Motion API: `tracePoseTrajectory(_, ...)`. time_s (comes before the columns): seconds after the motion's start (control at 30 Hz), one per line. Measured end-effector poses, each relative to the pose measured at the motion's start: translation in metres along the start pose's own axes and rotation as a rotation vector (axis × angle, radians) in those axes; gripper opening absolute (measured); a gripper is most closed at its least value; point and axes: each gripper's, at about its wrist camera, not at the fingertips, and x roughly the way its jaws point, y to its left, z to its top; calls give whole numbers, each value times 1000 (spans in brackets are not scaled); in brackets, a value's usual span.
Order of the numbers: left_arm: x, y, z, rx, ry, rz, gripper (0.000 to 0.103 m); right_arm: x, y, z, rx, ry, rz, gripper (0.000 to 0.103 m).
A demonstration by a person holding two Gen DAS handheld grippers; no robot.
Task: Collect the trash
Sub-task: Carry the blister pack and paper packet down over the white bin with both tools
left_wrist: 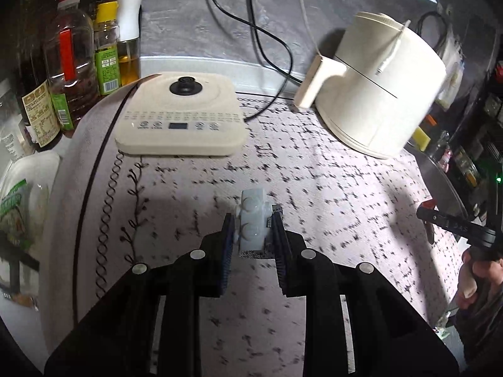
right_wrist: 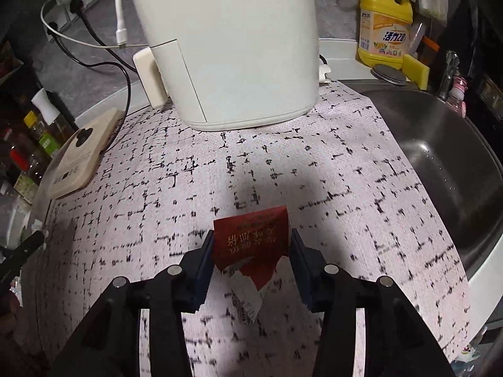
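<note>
Trash sits in both grippers above a cloth-covered surface (right_wrist: 314,172) printed with black dashes. The left gripper (left_wrist: 253,235) has its jaws clenched on a pale blister pack (left_wrist: 252,224) with round bubbles and a foil backing, held upright between the pads. The right gripper (right_wrist: 251,248) has its jaws on either side of a torn red wrapper (right_wrist: 251,245); they sit against its edges, though how firm the grip is cannot be told, and a ragged white strip hangs below. To do this step well, I judge the right jaws should pinch the red part squarely, not the dangling strip, and both pieces should travel level so nothing slips out on the way to a bin, which is not in view. The wrapper carries gold Chinese characters, seen upside down and too blurred to read. Behind stand a white air fryer (right_wrist: 226,47), a cream induction cooker (left_wrist: 180,116), oil bottles (left_wrist: 67,72) with unreadable labels, and beside a steel sink (right_wrist: 440,157) a yellow detergent bottle (right_wrist: 383,28) with Chinese characters and "28".
</note>
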Motion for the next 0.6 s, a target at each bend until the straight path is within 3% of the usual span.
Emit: tracePoseTrajectory(0.6, -49, -116, -71, 129, 31, -49, 24, -116, -99, -102, 115, -66, 28, 44)
